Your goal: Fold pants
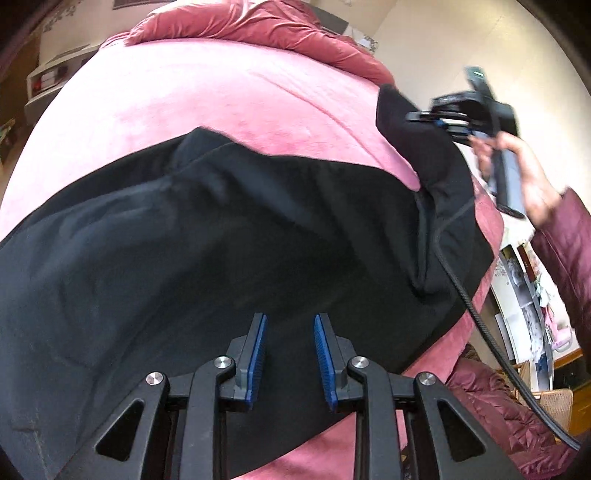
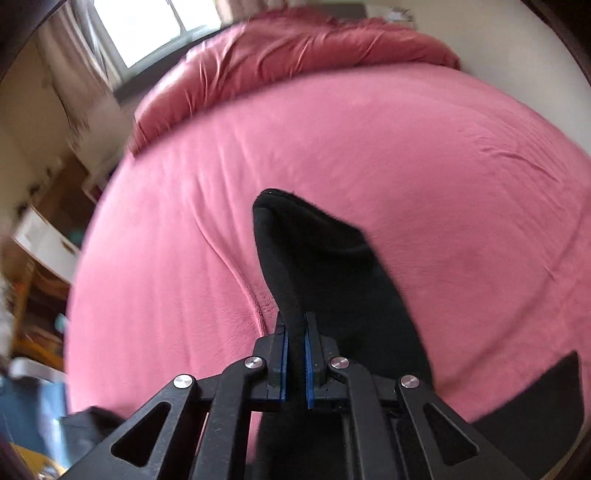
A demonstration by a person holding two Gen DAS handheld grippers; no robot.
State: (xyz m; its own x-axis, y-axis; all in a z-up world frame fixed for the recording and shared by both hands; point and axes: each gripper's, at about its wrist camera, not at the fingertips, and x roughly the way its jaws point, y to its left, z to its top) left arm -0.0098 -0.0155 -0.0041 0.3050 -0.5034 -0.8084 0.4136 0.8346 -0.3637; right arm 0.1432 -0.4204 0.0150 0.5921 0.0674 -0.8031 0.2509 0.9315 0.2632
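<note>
Black pants (image 1: 221,240) lie spread across a pink bed (image 1: 207,96). My left gripper (image 1: 290,325) is open just above the near part of the pants, with blue pads apart and nothing between them. My right gripper (image 2: 294,325) is shut on a lifted edge of the black pants (image 2: 317,243), which stands up from the bed in front of it. In the left wrist view the right gripper (image 1: 424,117) shows at the far right, held by a hand, pulling that end of the pants (image 1: 413,122) up off the bed.
A rumpled red duvet (image 1: 258,26) lies along the far side of the bed; it also shows in the right wrist view (image 2: 295,48). A black cable (image 1: 491,332) hangs at the right. Shelves and furniture (image 2: 40,240) stand left of the bed. A window (image 2: 155,26) is behind.
</note>
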